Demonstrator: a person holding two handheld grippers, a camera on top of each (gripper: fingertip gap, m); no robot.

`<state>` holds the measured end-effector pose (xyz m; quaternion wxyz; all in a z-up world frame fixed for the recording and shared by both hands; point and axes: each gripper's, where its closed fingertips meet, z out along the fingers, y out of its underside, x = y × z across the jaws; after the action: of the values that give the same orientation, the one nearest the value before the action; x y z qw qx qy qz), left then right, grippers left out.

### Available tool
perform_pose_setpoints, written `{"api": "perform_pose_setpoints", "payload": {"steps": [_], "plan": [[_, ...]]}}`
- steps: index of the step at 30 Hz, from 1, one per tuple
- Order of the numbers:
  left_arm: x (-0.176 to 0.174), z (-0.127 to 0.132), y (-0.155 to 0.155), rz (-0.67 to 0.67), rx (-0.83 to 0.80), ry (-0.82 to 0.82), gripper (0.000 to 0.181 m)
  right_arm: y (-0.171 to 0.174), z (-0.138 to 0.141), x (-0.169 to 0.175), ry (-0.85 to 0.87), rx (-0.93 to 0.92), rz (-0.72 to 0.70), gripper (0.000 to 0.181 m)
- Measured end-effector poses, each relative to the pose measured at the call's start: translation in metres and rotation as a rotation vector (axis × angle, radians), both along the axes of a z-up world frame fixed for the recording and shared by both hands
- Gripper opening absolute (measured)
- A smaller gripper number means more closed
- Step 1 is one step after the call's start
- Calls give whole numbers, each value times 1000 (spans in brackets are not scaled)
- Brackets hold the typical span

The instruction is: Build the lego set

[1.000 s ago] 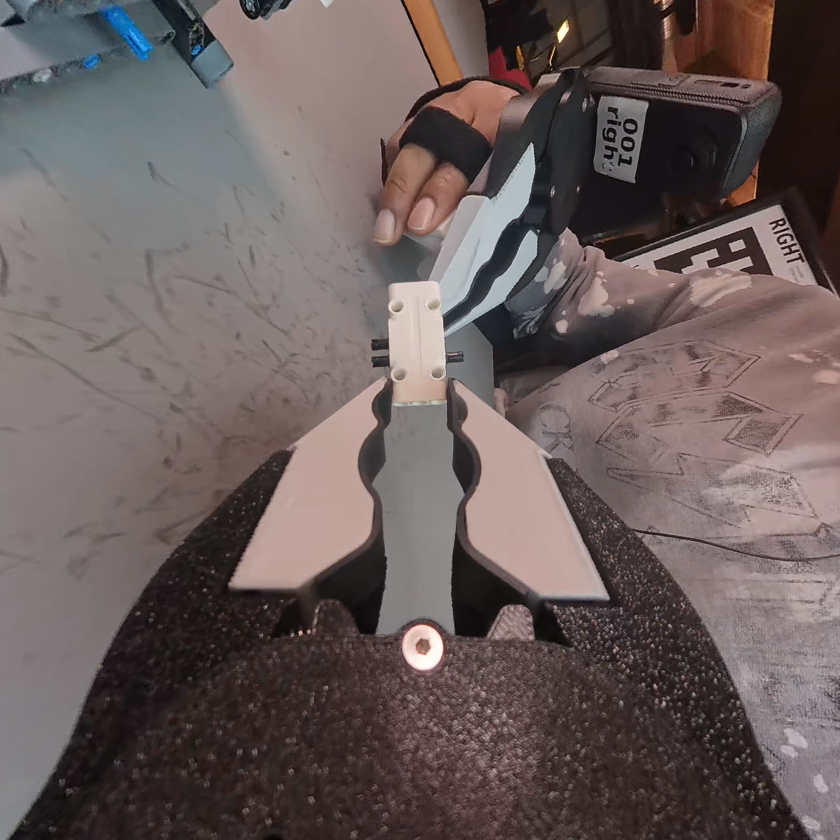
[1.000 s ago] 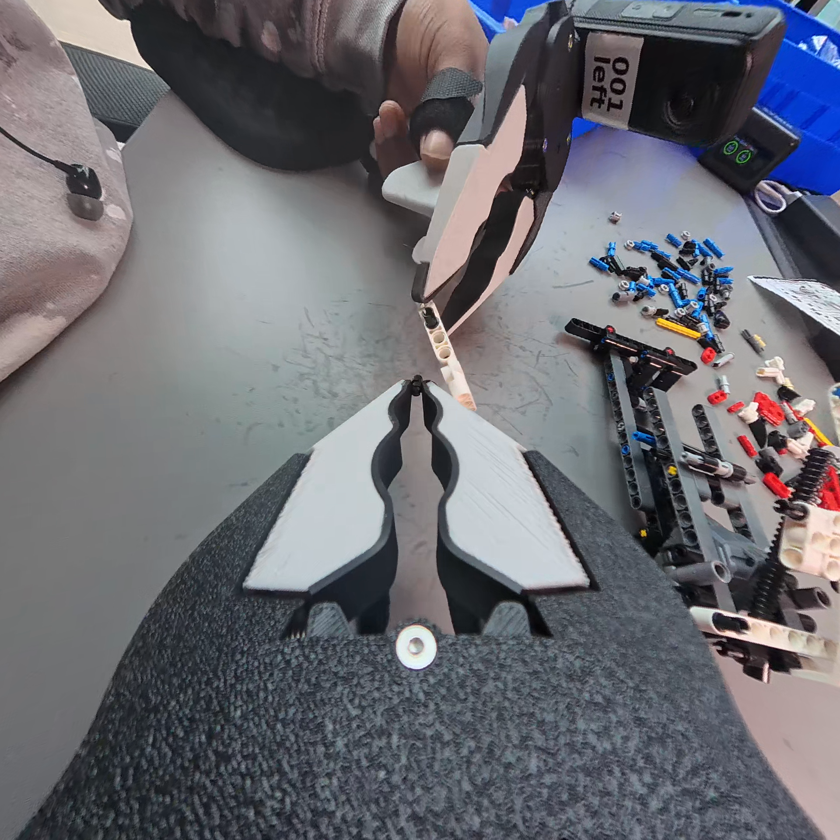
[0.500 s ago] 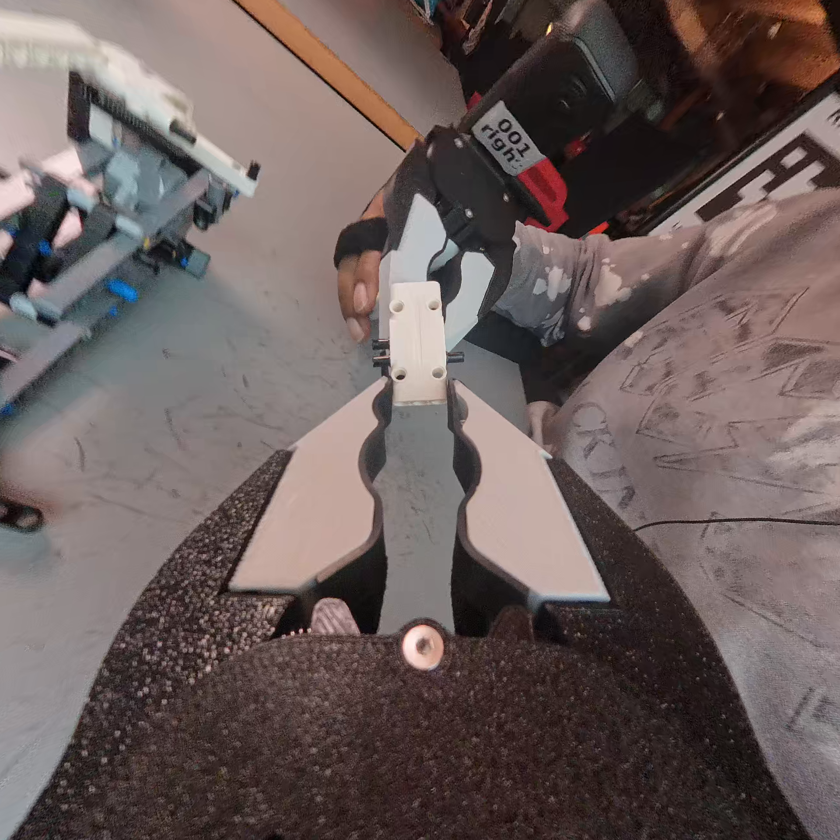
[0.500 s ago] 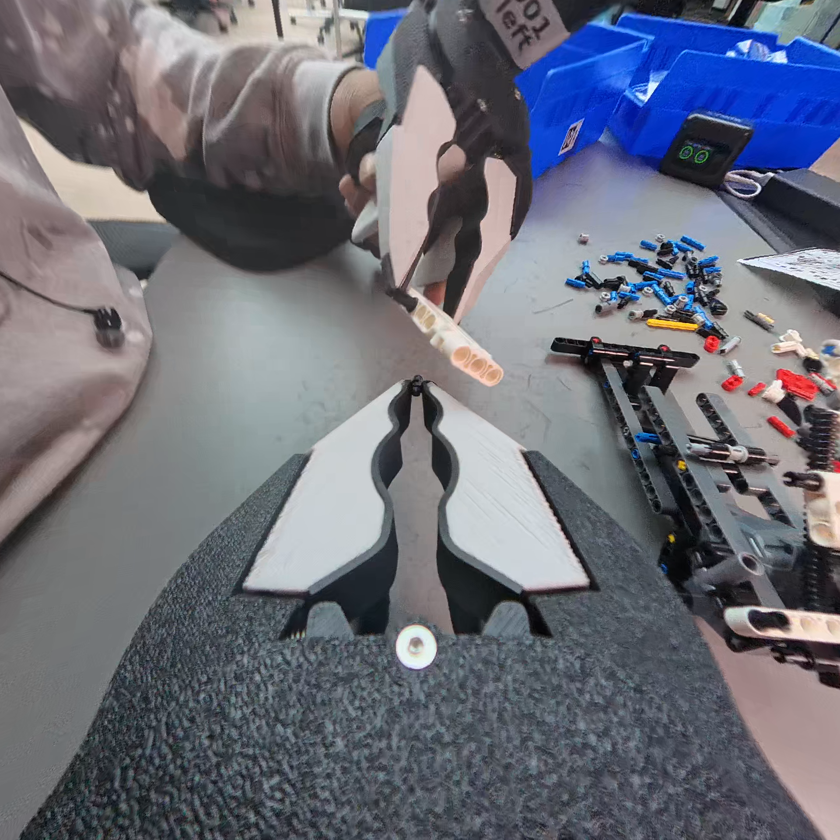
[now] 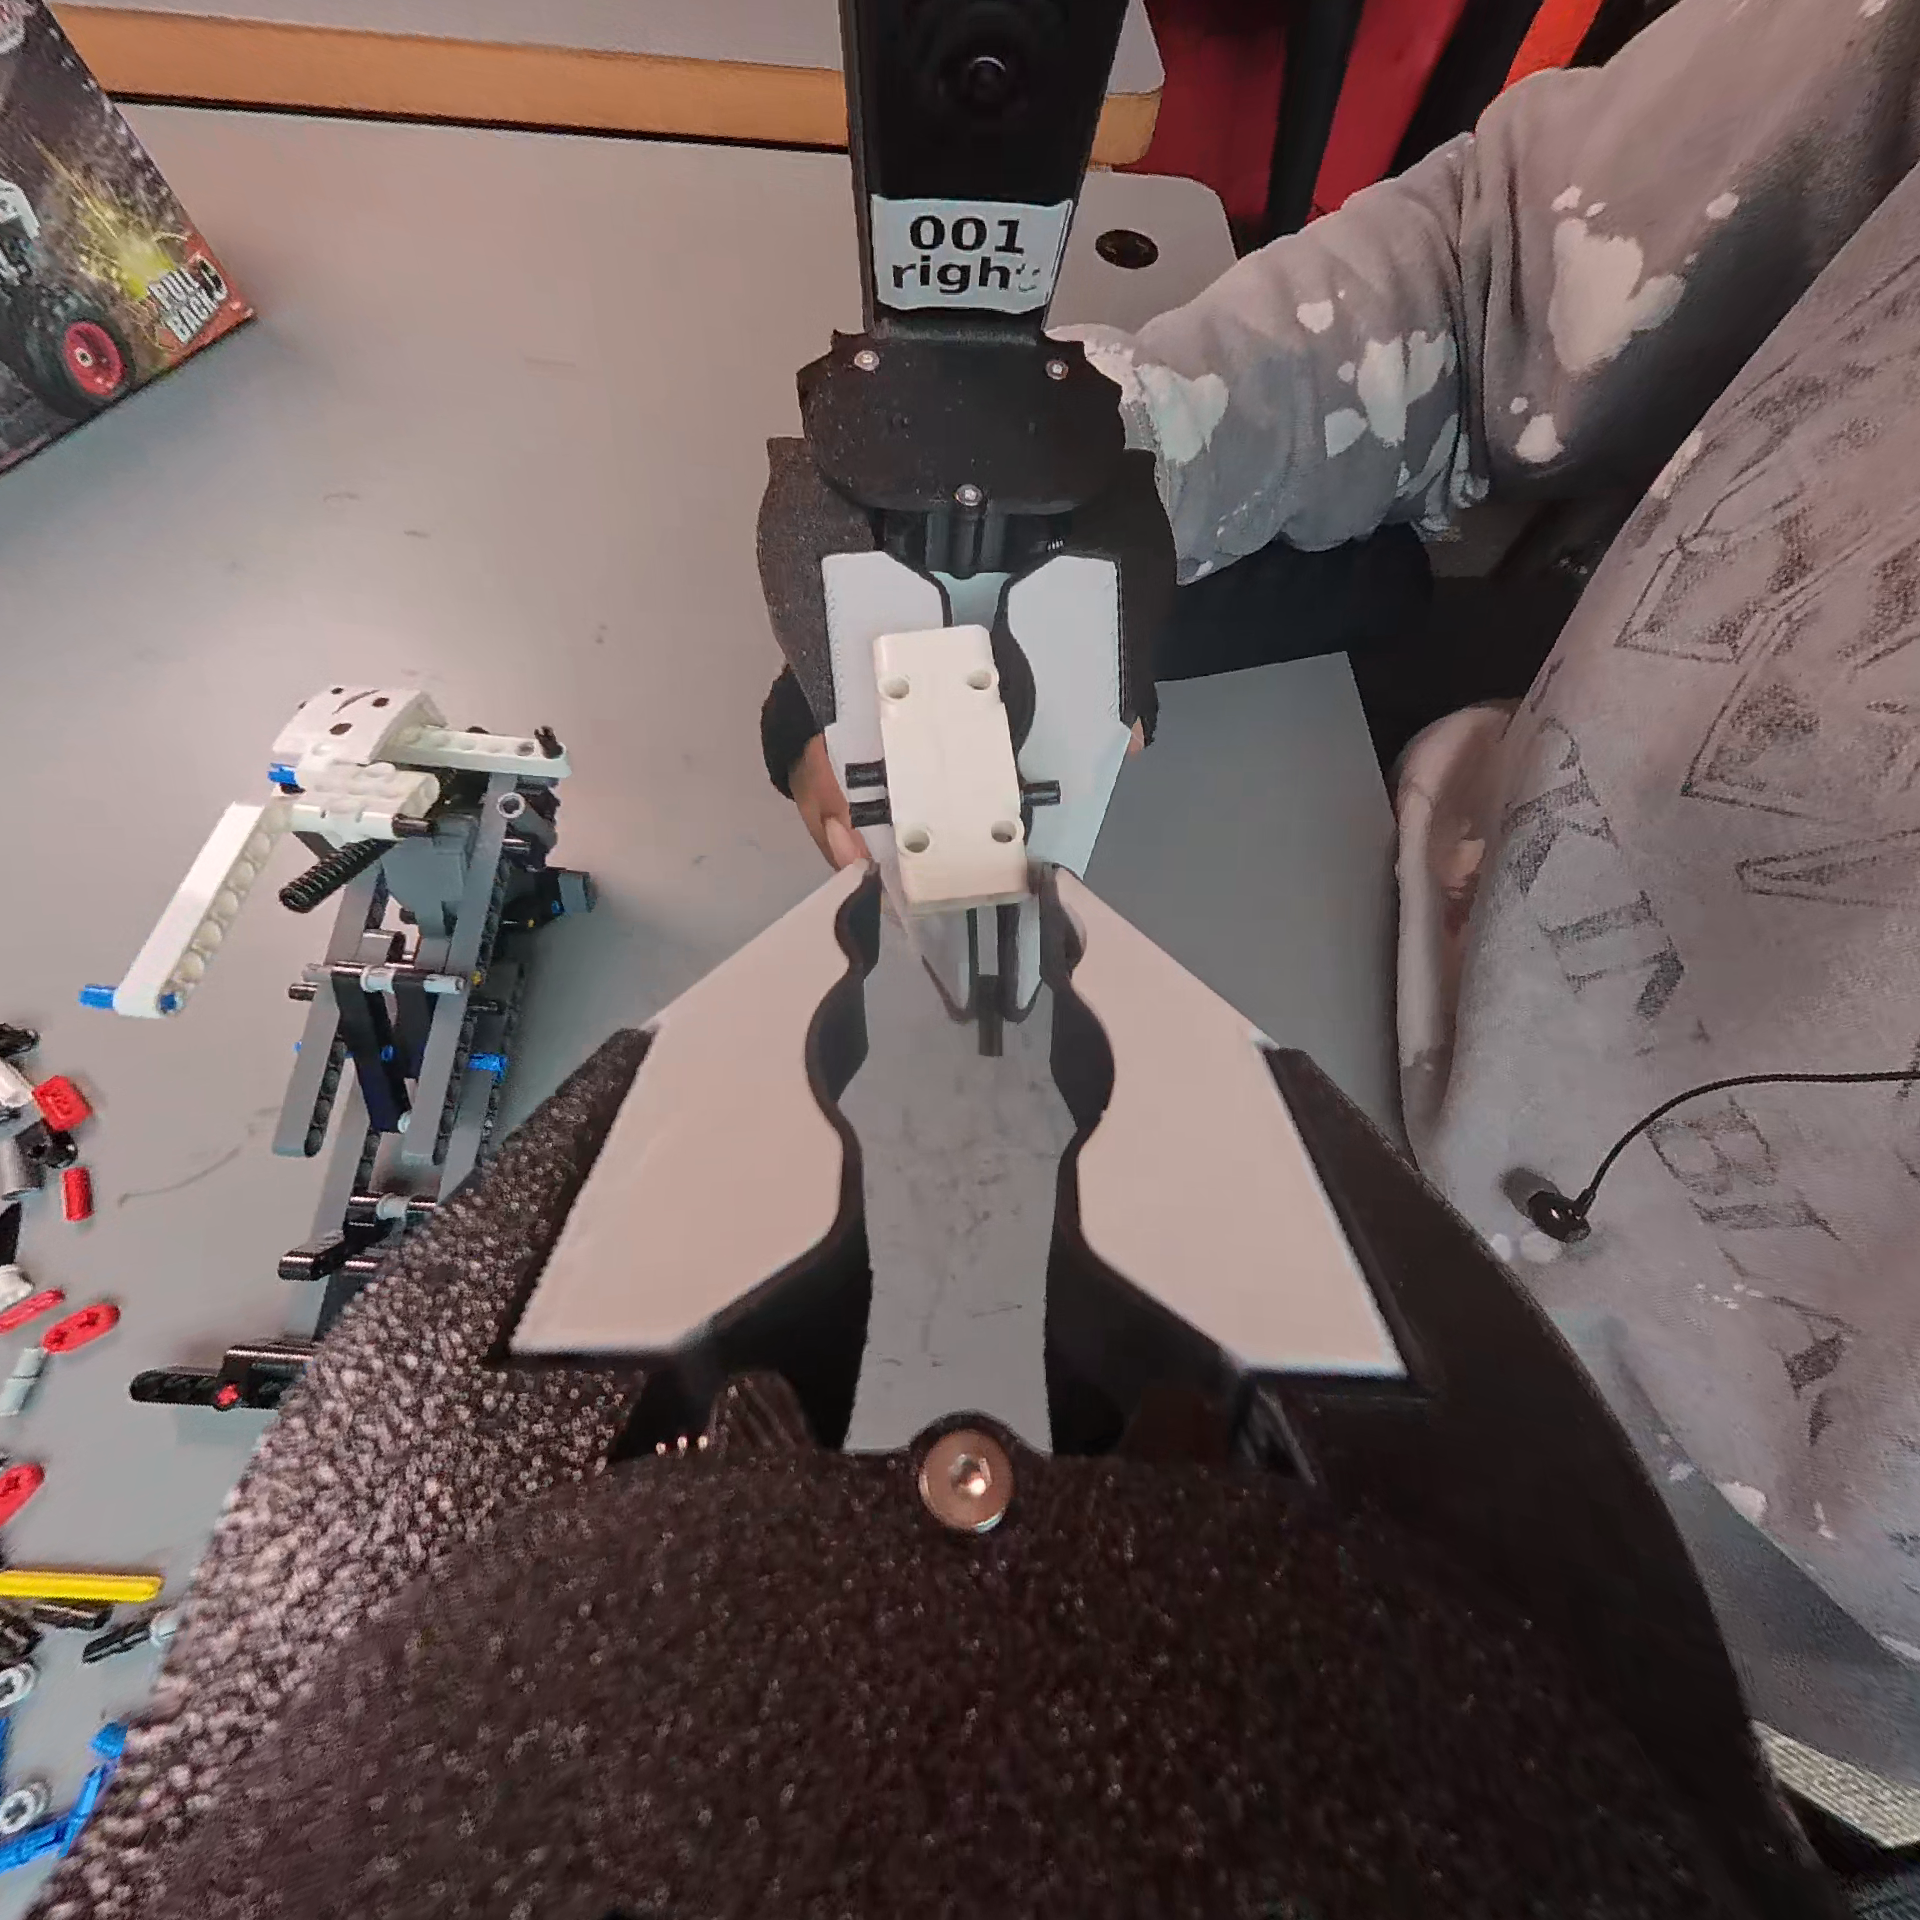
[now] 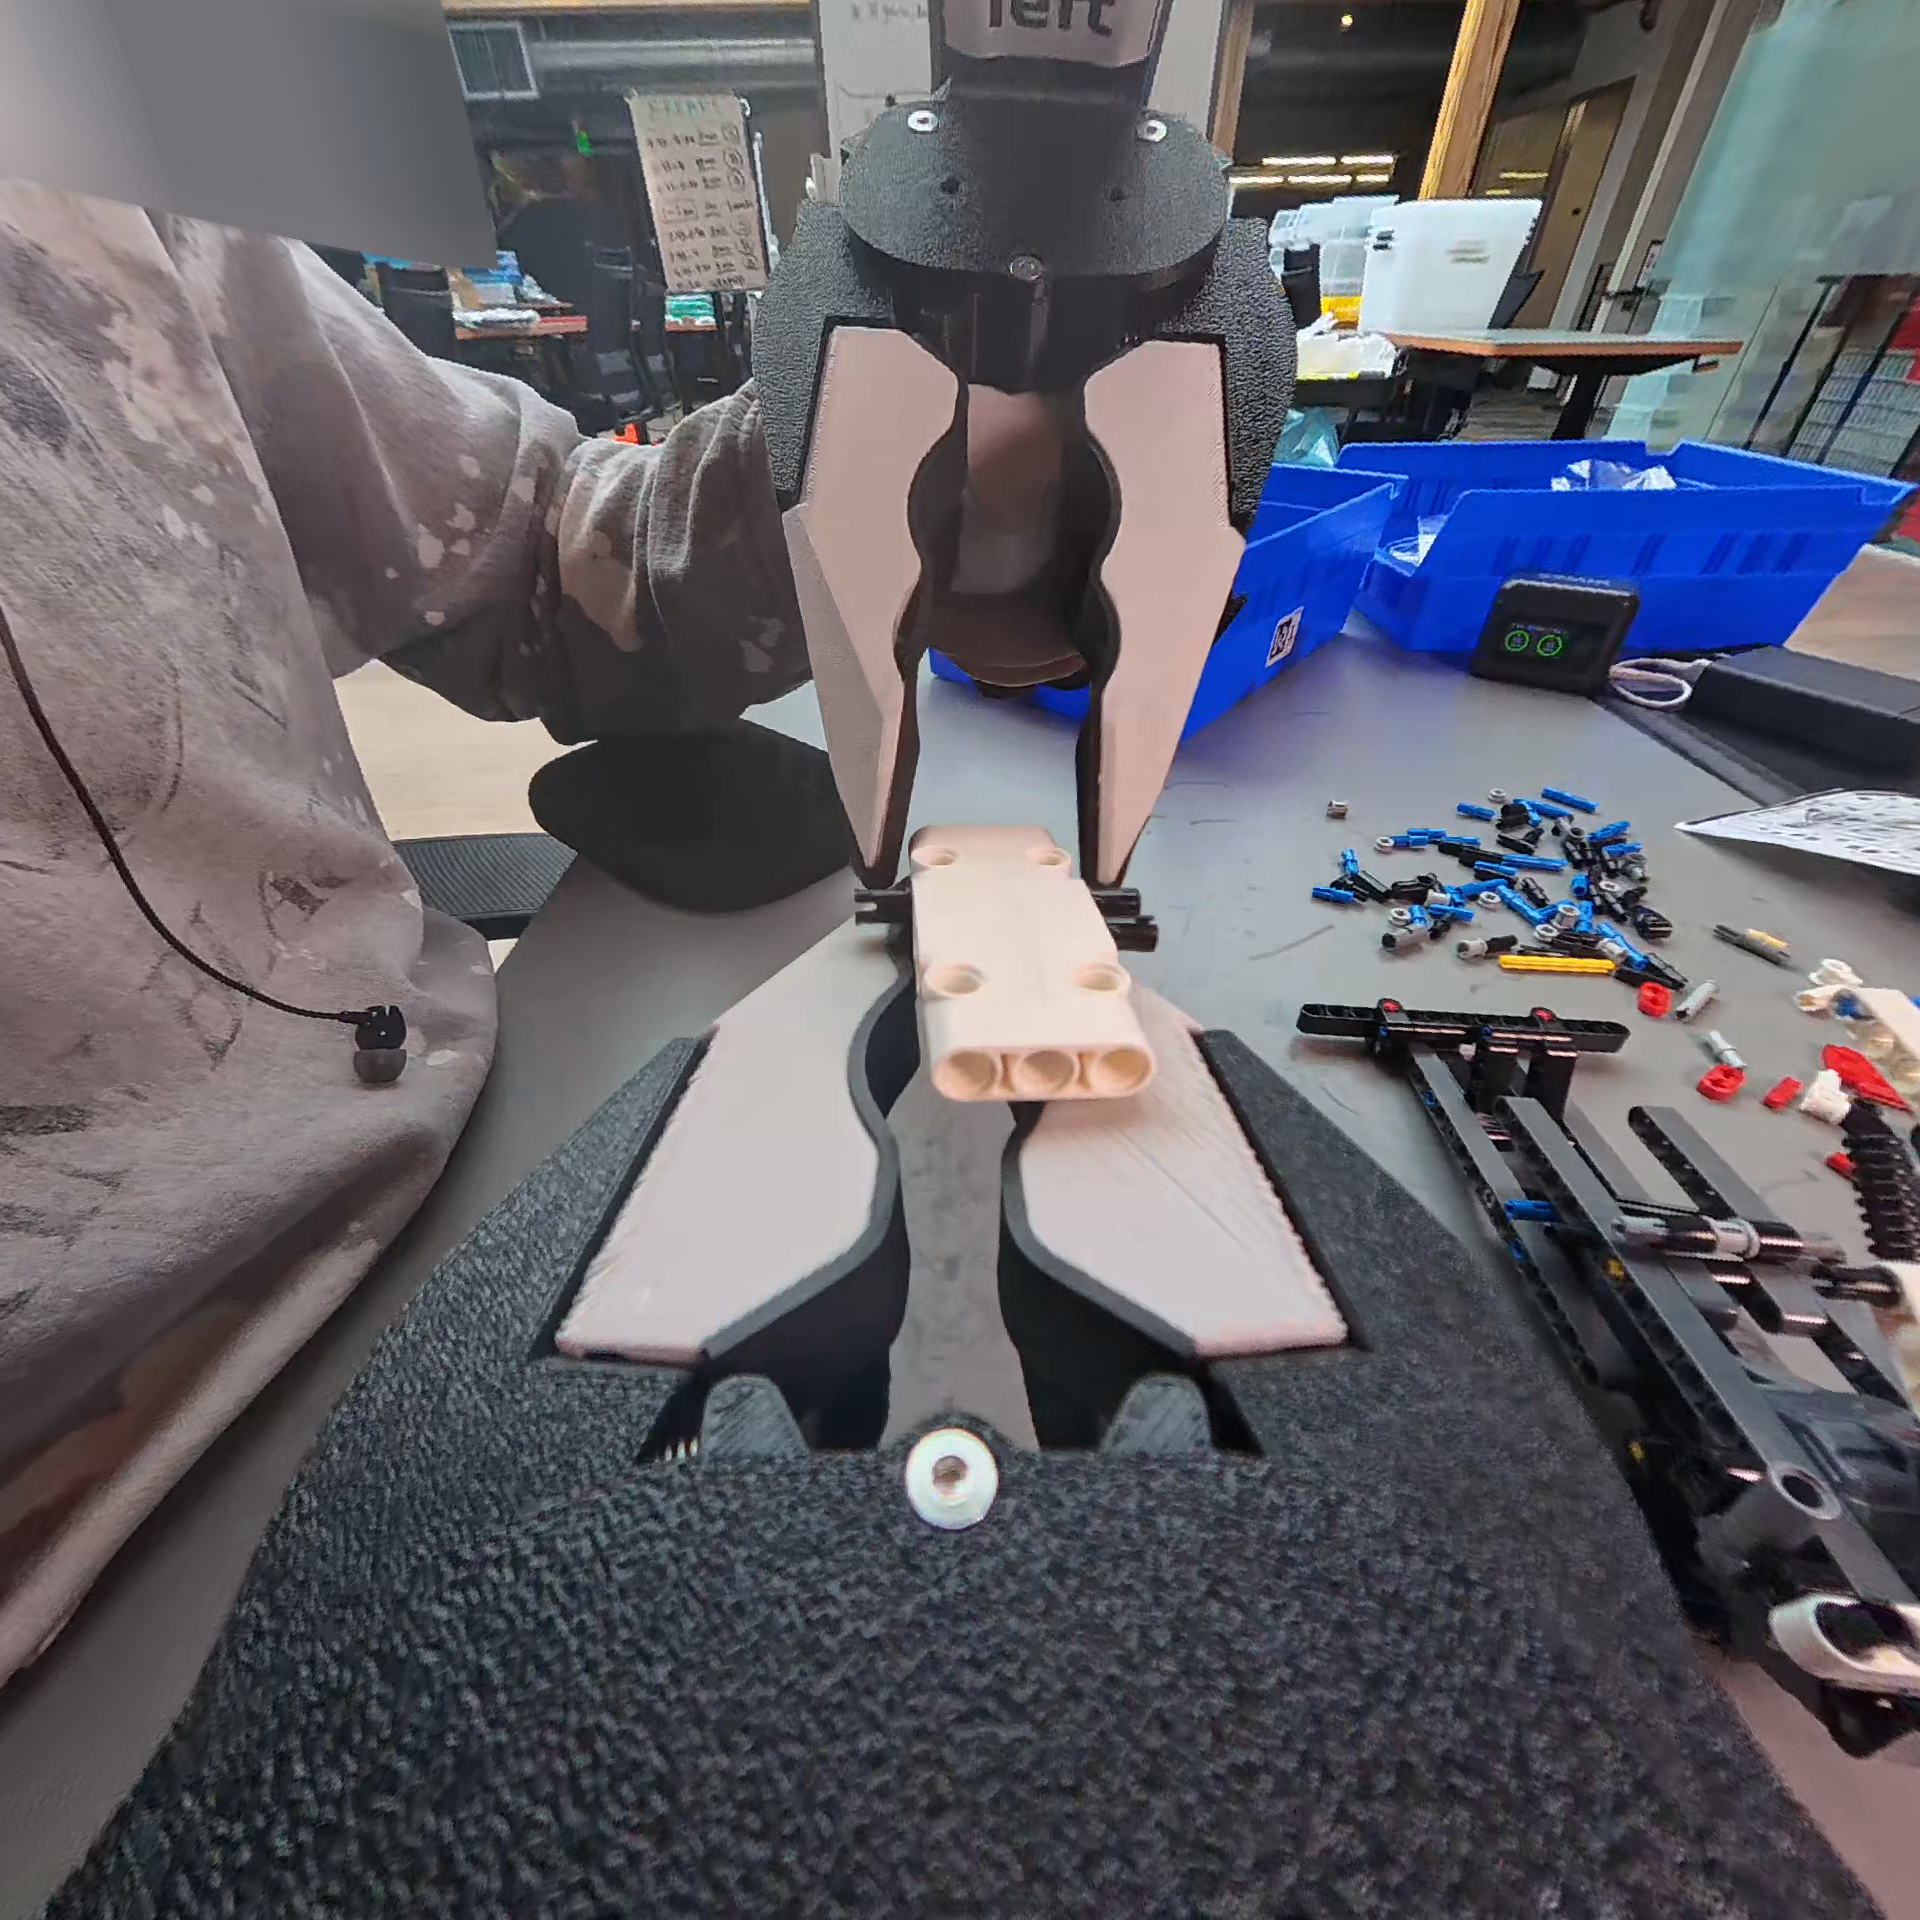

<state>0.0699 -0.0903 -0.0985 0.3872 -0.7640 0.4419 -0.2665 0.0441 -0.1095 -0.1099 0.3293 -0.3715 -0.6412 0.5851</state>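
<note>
Jaws of left gripper (image 5: 961,883) clamp white panel (image 5: 948,774); right gripper (image 5: 985,1023) pinches black pin (image 5: 987,1023).

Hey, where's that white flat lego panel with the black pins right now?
The white flat lego panel is held above the grey table, clamped at one end in the left gripper, with the right gripper directly opposite, beneath it.

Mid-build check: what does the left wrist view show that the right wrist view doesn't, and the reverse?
Only the left wrist view: the set's box and the black pin pinched by the right hand-held gripper.

Only the right wrist view: blue bins, the instruction sheet, and the white panel's three open end holes.

Both: the white panel in the left hand-held gripper, and the partly built chassis.
</note>
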Motion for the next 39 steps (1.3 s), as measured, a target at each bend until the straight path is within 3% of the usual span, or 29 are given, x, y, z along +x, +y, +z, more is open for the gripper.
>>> {"api": "perform_pose_setpoints", "payload": {"steps": [3,7,10,15,18,25,33,39], "plan": [[2,12,-5,-26,116,3,36,-1,7,2,15,-19,13,4],[4,26,-13,-74,397,63,45,-3,6,5,-52,-53,46,4],[8,18,-16,-121,572,185,59,-13,8,8,-108,-100,112,4],[17,-10,-15,-162,667,372,79,-30,14,9,-128,-124,170,4],[14,-7,-11,-142,692,405,62,-33,16,10,-86,-150,174,4],[16,11,-17,-118,713,349,46,-42,50,21,127,-170,217,4],[20,8,-19,-69,699,255,41,-45,44,25,117,-135,236,4],[20,19,-21,-16,761,167,30,-51,55,29,149,-202,286,4]]}}
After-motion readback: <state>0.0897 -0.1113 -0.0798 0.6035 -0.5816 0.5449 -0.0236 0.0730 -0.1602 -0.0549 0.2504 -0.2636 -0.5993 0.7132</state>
